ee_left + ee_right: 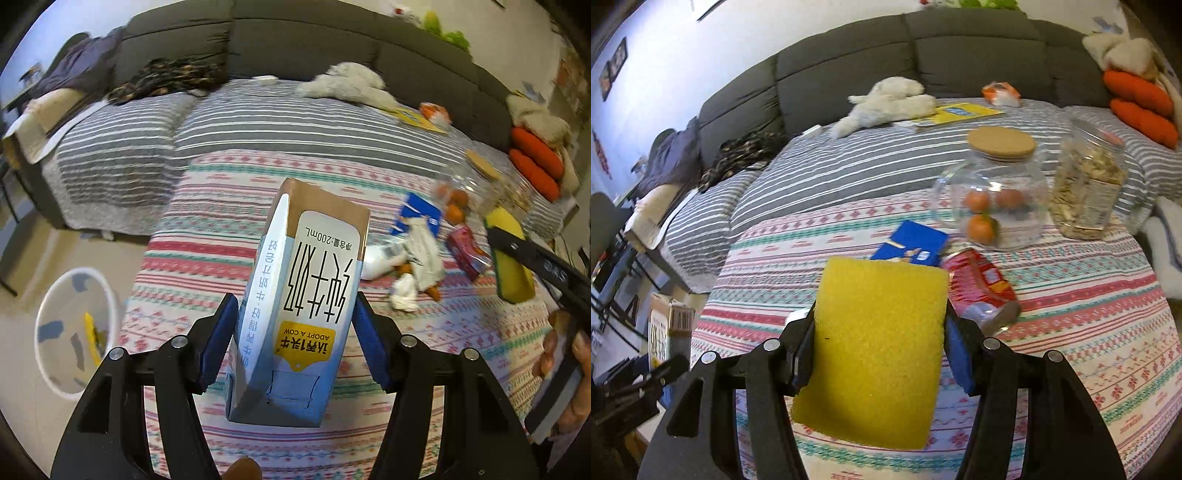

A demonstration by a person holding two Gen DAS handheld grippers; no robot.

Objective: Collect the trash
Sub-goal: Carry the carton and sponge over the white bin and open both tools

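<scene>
Two tongs gripping trash, left [295, 332] blue-white milk carton [299, 306], right [879, 354] yellow sponge [875, 350]

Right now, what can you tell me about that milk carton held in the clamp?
The milk carton is a small paperboard box, pale blue and white with a brown end and a yellow label. It hangs upside down, slightly tilted, above the patterned tablecloth. The left gripper clamps it, blue pads pressing on both sides. Its corners look a little dented.

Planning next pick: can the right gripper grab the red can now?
Probably not yet: the right gripper is shut on the yellow sponge. The red can lies unobstructed just beyond it.
</scene>
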